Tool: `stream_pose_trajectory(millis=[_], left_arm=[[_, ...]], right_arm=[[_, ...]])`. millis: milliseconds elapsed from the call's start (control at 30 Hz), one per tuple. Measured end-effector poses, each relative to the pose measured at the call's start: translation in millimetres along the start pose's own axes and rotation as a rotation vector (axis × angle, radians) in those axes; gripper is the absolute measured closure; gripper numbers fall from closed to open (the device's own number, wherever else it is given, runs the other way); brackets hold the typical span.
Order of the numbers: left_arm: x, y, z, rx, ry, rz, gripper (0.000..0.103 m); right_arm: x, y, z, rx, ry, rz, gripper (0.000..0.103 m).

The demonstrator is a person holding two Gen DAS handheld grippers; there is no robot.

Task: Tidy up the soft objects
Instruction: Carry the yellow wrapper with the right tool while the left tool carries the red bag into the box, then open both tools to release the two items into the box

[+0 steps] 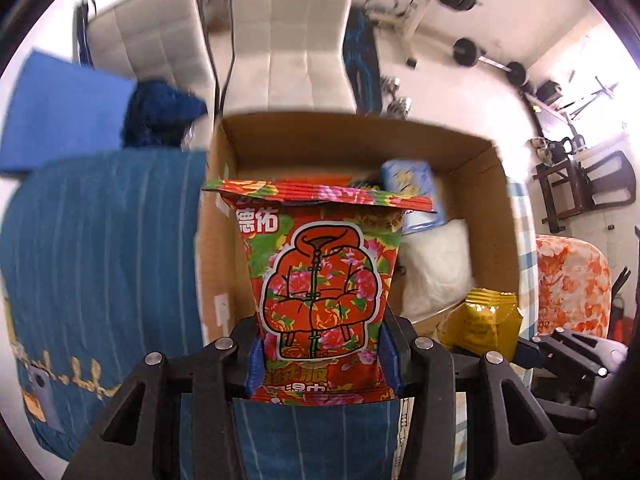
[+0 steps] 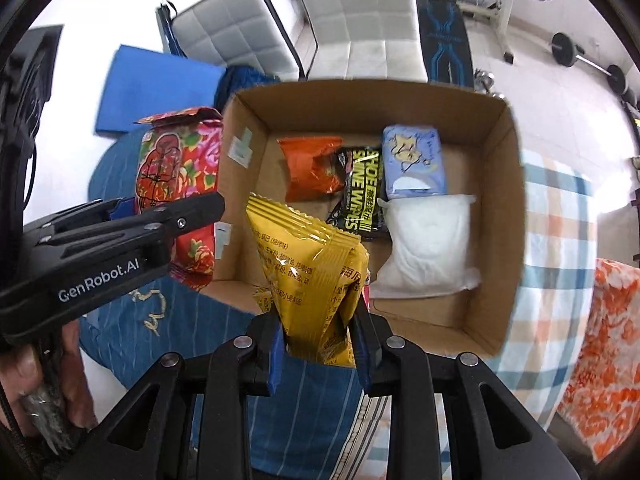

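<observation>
My left gripper (image 1: 322,360) is shut on a red floral wet-wipes pack (image 1: 320,280) and holds it upright at the near left side of an open cardboard box (image 1: 500,208). The pack (image 2: 180,184) and the left gripper (image 2: 132,224) also show in the right wrist view. My right gripper (image 2: 320,352) is shut on a yellow snack bag (image 2: 312,280), held above the near edge of the box (image 2: 500,208). Inside the box lie an orange packet (image 2: 312,168), a black shoe-wipes pack (image 2: 362,196), a light blue tissue pack (image 2: 414,164) and a white soft bag (image 2: 428,248).
The box stands on a checked cloth (image 2: 560,260). A blue striped cushion (image 1: 100,260) lies left of the box, with a blue pad (image 2: 152,92) behind it. An orange floral cloth (image 2: 608,352) is at the right. White chairs (image 2: 360,20) and gym gear (image 2: 584,60) stand beyond.
</observation>
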State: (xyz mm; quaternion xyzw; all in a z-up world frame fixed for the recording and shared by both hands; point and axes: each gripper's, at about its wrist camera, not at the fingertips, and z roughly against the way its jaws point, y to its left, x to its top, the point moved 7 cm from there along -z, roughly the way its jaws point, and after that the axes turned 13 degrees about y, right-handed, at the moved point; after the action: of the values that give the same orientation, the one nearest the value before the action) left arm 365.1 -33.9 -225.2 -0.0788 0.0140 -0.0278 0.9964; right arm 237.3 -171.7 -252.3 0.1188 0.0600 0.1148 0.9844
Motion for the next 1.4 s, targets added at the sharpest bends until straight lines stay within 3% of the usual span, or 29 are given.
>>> stream_pose_trajectory(millis=[200, 700, 1167, 1400], left_arm=[[16, 14, -65, -0.033, 0.170, 0.049, 0.060], [1, 26, -160, 0.003, 0.388, 0.079, 0.060], [-10, 20, -171, -0.011, 0.426, 0.092, 0.058], [-20, 14, -149, 0.021, 0.366, 0.079, 0.058]], right_arm=[[27, -15, -61, 0.007, 0.108, 0.006, 0.073], [49, -20, -156, 0.051, 0.296, 0.069, 0.072], [42, -17, -173, 0.012, 0.343, 0.051, 0.066], [42, -24, -149, -0.011, 0.300, 0.029, 0.057]])
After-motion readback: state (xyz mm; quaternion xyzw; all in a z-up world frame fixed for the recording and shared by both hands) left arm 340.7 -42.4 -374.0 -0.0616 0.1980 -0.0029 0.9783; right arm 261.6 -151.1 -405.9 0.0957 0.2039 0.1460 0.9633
